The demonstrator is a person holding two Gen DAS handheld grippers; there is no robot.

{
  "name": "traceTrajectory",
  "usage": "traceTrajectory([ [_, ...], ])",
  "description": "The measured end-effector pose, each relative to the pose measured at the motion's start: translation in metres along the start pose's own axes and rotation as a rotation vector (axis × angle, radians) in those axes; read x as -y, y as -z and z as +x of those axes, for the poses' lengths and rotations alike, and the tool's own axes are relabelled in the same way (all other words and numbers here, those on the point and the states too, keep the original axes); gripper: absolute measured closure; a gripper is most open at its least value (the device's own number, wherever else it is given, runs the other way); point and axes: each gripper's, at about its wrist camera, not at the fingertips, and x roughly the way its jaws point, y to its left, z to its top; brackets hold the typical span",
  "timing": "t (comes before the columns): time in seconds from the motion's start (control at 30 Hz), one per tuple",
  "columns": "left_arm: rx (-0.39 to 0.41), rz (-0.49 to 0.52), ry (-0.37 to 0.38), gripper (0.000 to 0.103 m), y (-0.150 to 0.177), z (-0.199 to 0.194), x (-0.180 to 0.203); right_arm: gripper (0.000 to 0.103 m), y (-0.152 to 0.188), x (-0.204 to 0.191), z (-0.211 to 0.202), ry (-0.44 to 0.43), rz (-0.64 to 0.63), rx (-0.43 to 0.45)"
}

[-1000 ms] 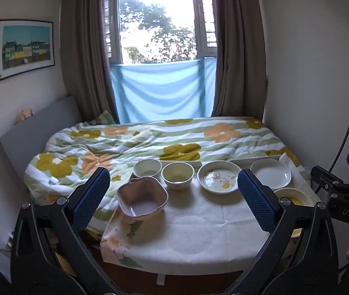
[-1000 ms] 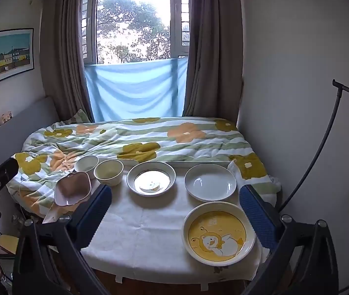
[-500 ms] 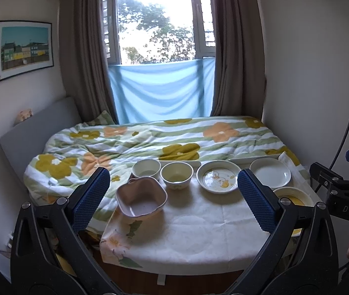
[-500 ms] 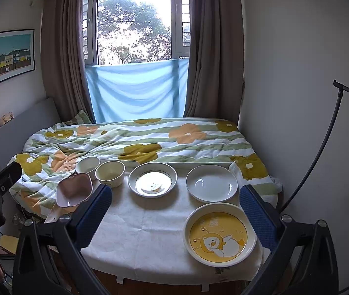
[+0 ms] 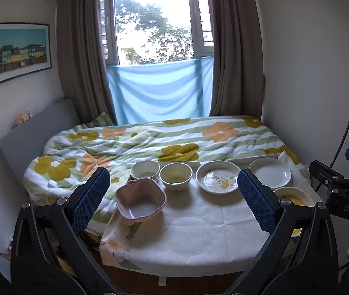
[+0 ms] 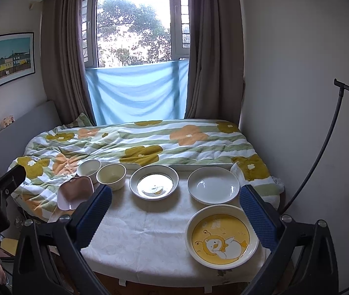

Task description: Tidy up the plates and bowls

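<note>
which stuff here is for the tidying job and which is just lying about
Job: pink bowl, white cup bowl, cream bowl, duck plate, white plate, yellow plate.

Lying about: quilt, picture, curtains, blue cloth.

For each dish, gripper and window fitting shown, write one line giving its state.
pink bowl: upright, empty
white bowl: upright
cream bowl: upright
duck plate: unstacked
white plate: empty
yellow plate: unstacked
left gripper: open
right gripper: open
curtains: drawn apart
</note>
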Motion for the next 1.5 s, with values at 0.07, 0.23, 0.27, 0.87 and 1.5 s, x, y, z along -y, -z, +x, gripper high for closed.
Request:
traceTrajectory([
  [0.07, 0.003, 0.0, 0.003, 0.0, -0.001, 0.001, -0.001, 0.0, 0.0, 0.0, 0.0, -0.001, 0.001, 0.0],
  [0.23, 0.01, 0.001, 0.001, 0.0, -0.001, 0.002, -0.002, 0.0, -0.001, 0.001, 0.001, -0.003, 0.001, 0.002],
  [0.27, 0.01, 0.002, 0.002, 0.0, -0.001, 0.003, -0.001, 0.0, -0.001, 0.001, 0.002, -0.002, 0.001, 0.002],
  [0.87, 0.005, 0.014, 0.011, 0.0, -0.004, 0.009, 0.006, 0.0, -0.002, 0.003, 0.006, -0.002, 0.006, -0.001],
  [1.5, 0.004, 0.015, 0.013, 0.0, -0.005, 0.014, 0.012, 0.0, -0.002, 0.005, 0.012, 0.0, 0.005, -0.006],
])
